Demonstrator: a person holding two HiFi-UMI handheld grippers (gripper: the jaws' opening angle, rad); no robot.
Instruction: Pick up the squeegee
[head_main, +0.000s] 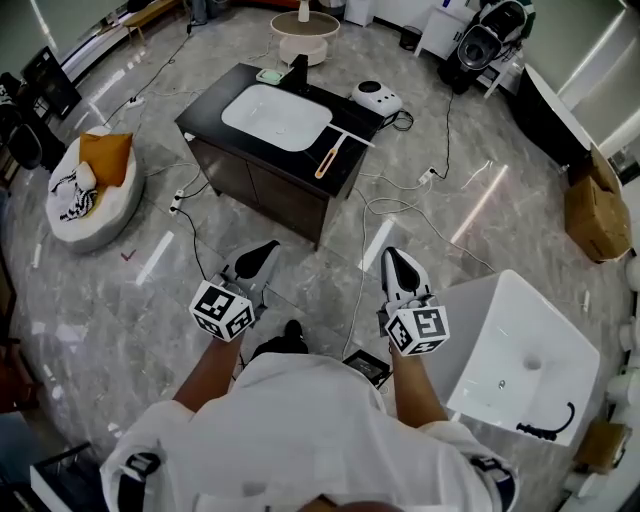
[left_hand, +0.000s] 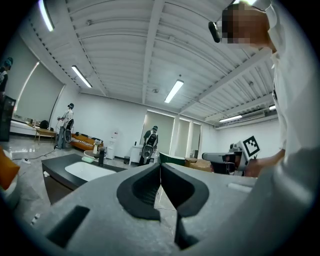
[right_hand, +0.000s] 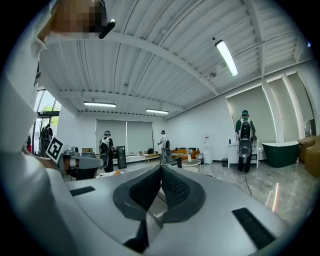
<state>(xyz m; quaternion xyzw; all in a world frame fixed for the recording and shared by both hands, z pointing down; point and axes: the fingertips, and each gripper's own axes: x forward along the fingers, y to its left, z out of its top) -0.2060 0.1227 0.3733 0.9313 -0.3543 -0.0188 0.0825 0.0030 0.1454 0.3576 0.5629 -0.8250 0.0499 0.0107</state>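
Note:
The squeegee, with an orange handle and a pale blade, lies on the black vanity top to the right of the white basin. My left gripper is held level well short of the vanity, jaws shut with nothing between them. My right gripper sits beside it at the same height, also shut and empty. In the left gripper view the left gripper points over the vanity and basin. The right gripper faces the open room in its own view; the squeegee is not visible there.
Cables trail over the marble floor between me and the vanity. A white freestanding basin stands close on my right. A round cushion bed lies far left, a cardboard box far right. Several people stand at the room's far side.

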